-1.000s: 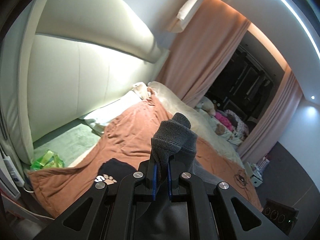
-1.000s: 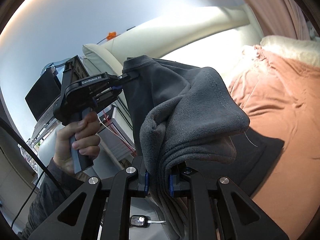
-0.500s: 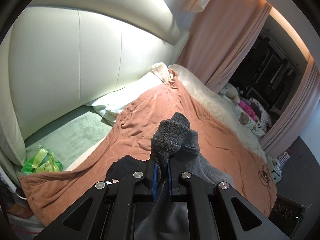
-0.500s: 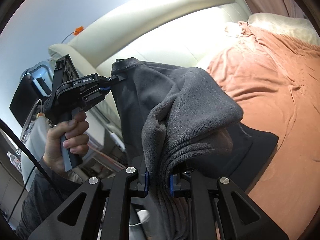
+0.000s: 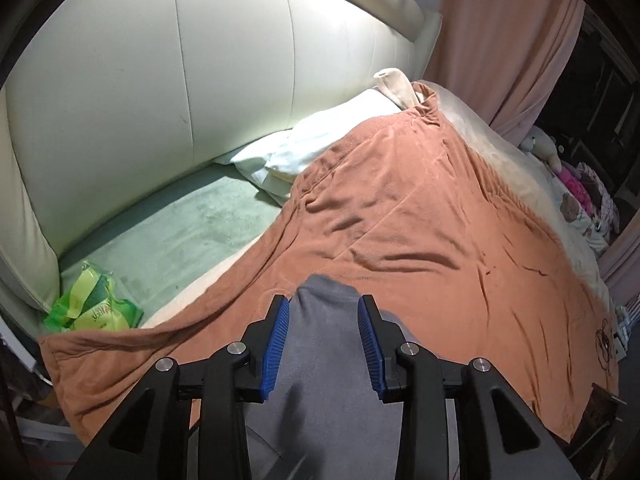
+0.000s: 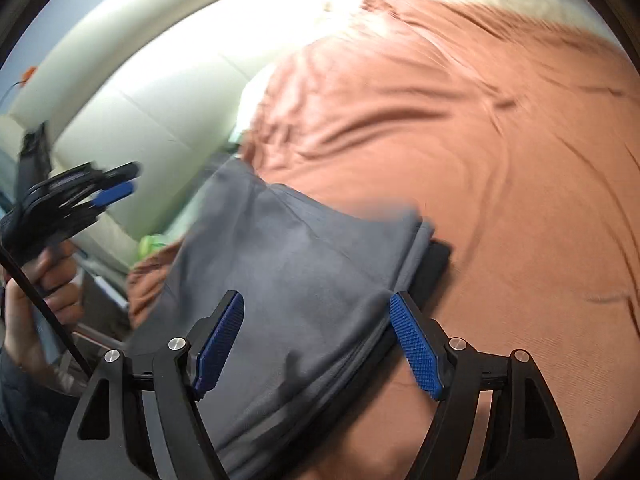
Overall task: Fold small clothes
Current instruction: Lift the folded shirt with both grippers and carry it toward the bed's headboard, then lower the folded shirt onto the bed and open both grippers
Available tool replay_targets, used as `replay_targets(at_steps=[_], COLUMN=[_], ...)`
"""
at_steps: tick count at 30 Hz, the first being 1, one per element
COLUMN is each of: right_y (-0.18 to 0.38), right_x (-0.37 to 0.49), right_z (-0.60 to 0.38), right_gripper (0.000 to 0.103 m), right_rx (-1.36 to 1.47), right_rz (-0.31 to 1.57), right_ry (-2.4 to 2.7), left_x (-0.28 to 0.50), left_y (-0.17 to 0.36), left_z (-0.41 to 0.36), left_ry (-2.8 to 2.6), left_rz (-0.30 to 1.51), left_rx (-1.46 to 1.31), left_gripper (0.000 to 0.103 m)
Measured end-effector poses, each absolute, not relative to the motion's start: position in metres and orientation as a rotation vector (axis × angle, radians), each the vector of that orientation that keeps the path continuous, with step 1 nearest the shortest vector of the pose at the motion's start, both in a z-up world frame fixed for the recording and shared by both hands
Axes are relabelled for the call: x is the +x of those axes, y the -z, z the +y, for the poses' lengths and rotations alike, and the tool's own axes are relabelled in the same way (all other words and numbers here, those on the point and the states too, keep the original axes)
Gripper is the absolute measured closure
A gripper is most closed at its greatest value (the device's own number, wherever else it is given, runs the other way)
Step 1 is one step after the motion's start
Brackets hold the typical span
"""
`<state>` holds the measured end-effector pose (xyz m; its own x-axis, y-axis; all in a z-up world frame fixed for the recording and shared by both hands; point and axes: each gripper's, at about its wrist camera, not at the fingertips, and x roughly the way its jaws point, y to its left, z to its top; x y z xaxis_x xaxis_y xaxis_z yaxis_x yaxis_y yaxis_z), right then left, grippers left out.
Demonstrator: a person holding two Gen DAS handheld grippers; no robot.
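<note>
Both grippers are letting go at once: the left gripper (image 5: 323,334) has its jaws opening with the grey garment (image 6: 296,280) lying between the blue pads but no longer pinched, and the right gripper (image 6: 316,336) is spreading wider, its pads standing clear of the cloth on either side. The garment lies folded on the orange blanket (image 5: 440,208) of the bed, and in the right wrist view its far edge runs from ten o'clock towards three o'clock. A darker piece (image 6: 434,268) shows under its three o'clock edge; blur makes it hard to say whether that is another garment or part of the same one.

To finish this laying-down well, I judge the jaws should be fully clear before either hand lifts away, so no pad snags the fleece and drags the fold open. Backing straight out towards six o'clock, low and level, would keep the stacked layers aligned. The left side deserves extra care, since its pads sit close against the cloth.
</note>
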<state>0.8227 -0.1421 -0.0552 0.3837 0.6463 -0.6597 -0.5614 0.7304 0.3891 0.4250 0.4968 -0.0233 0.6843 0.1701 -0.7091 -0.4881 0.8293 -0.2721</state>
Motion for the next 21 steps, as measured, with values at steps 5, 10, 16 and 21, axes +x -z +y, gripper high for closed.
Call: replay_targets(at_steps=[5,10,16,21], right_y=[0.059,0.052,0.054,0.053], right_x=[0.829,0.783,0.707,0.669], right_z=[-0.163,-0.127,-0.113,-0.098], right_gripper=[0.029,0.029,0.029,0.029], right_rx=[0.110,0.045,-0.059,-0.115], right_rz=[0.909,0.842,0.784,0.758], right_ry=[-0.799,-0.862,-0.967,-1.053], left_x=[0.396,0.360,0.324,0.304], left_y=[0.019,0.017,0.028,0.054], left_z=[0.496,0.483,0.461,0.451], left_ry=[-0.375,-0.351,-0.295,-0.278], left_rz=[0.736,0.747,0.824,0.905], left_rx=[-0.473,-0.470,-0.431,-0.411], left_gripper=[0.066,0.064,0.064,0.064])
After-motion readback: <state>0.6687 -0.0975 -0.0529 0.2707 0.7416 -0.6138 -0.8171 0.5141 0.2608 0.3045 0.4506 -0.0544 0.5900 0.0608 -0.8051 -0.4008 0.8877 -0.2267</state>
